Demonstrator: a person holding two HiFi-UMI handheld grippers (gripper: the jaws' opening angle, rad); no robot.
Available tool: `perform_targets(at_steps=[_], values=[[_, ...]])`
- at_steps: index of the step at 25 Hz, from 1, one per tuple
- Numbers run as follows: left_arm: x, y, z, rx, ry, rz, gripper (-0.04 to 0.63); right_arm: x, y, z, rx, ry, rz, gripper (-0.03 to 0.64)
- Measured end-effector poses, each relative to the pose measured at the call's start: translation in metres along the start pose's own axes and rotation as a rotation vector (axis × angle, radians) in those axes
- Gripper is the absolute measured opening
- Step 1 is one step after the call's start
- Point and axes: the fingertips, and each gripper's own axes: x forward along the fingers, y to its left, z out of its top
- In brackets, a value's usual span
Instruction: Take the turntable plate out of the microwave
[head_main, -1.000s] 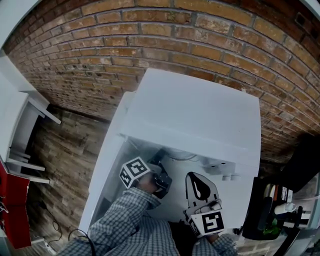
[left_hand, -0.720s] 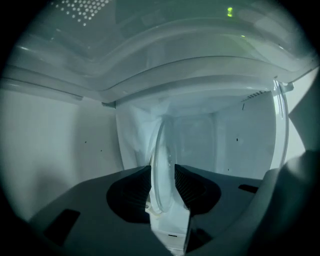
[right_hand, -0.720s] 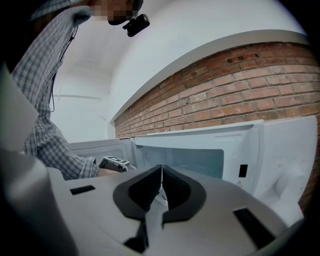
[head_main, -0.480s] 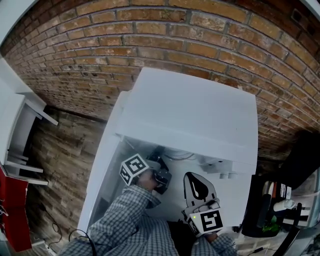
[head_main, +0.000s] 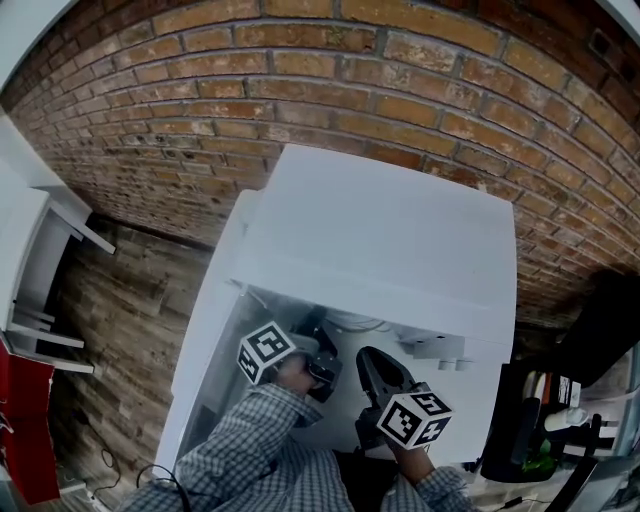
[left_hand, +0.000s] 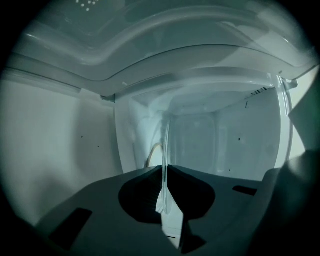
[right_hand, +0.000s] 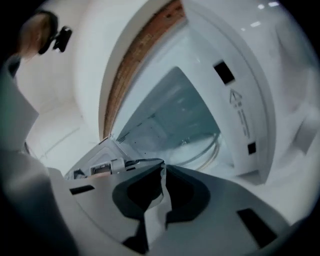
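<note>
A white microwave (head_main: 380, 240) stands with its door (head_main: 205, 350) swung open to the left. My left gripper (head_main: 320, 332) reaches into the cavity. In the left gripper view the clear glass turntable plate (left_hand: 165, 145) runs edge-on between the jaws; the jaws are closing and their tips pinch its rim. My right gripper (head_main: 364, 357) hangs in front of the opening, shut with nothing in it. The right gripper view shows the plate's rim (right_hand: 212, 150) low in the cavity and my left gripper (right_hand: 100, 167) beside it.
A brick wall (head_main: 300, 90) rises behind the microwave. Wooden floor (head_main: 120, 310) and a white shelf unit (head_main: 40, 250) lie to the left. A dark rack with bottles (head_main: 545, 430) stands at the right. The microwave's front frame with latch slots (right_hand: 240, 110) is close to my right gripper.
My right gripper has rolled, its marker cube turning, and has sunk a little towards the opening. The left gripper has stayed in place inside the cavity.
</note>
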Motion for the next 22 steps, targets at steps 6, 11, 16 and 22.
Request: perform_targets(at_steps=[6, 11, 16, 22], values=[[-0.005, -0.009, 0.000, -0.026, -0.006, -0.032, 0.032, 0.032, -0.015, 0.003, 0.505, -0.091, 0.109, 0.161], [-0.006, -0.017, 0.005, -0.033, -0.023, -0.076, 0.034, 0.047, -0.039, 0.014, 0.695, -0.192, 0.093, 0.161], [-0.006, -0.020, 0.005, -0.035, -0.016, -0.112, 0.034, 0.057, -0.052, 0.029, 0.776, -0.287, 0.096, 0.163], [-0.006, -0.020, 0.007, -0.025, -0.008, -0.111, 0.034, 0.066, -0.068, 0.043, 0.816, -0.387, 0.085, 0.159]])
